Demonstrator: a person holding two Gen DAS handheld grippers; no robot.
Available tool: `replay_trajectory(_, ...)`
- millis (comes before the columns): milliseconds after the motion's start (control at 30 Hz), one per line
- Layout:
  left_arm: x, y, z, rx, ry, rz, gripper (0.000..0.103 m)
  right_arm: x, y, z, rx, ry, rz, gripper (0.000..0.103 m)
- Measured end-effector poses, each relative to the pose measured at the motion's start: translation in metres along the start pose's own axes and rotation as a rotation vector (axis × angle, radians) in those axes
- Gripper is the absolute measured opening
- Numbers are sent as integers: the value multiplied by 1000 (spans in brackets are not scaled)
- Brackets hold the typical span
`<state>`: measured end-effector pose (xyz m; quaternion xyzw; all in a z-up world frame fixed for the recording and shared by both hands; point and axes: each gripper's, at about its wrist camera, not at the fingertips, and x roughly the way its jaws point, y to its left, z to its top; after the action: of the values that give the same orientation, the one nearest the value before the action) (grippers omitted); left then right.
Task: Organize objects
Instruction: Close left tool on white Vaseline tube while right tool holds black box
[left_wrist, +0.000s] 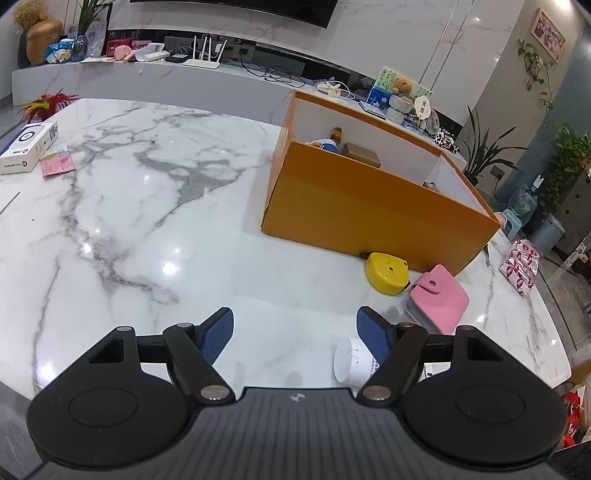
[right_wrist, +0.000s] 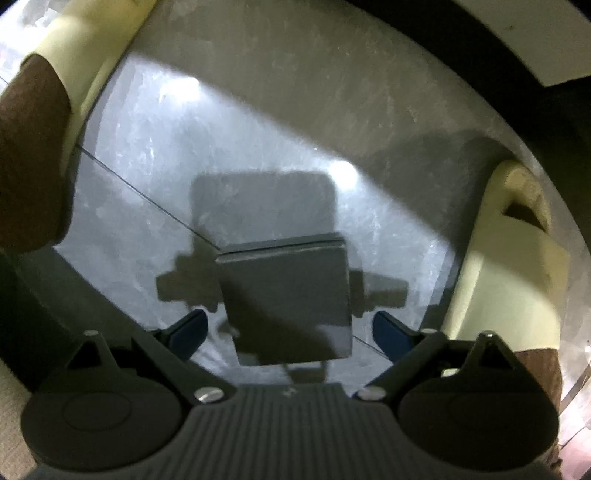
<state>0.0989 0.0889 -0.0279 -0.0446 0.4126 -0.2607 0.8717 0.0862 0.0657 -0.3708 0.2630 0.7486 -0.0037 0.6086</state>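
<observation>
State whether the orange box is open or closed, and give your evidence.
Open. The orange box has no lid on top; its white inner walls and a doll inside are visible.

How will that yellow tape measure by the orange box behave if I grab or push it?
The yellow tape measure looks like hard, glossy plastic, so probably stiff but slippery. It lies flat on polished marble, so a push would likely slide it, not tip it.
</observation>
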Motion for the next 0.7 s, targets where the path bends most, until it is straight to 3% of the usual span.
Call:
replay_trajectory(400, 8, -3, -1, 16, 29, -2, 87, 5, -1, 12, 47, 3, 23, 76)
replay_trajectory(700, 8, -3, -2, 16, 28, 4, 87, -45, 22, 28, 8, -78, 31, 76)
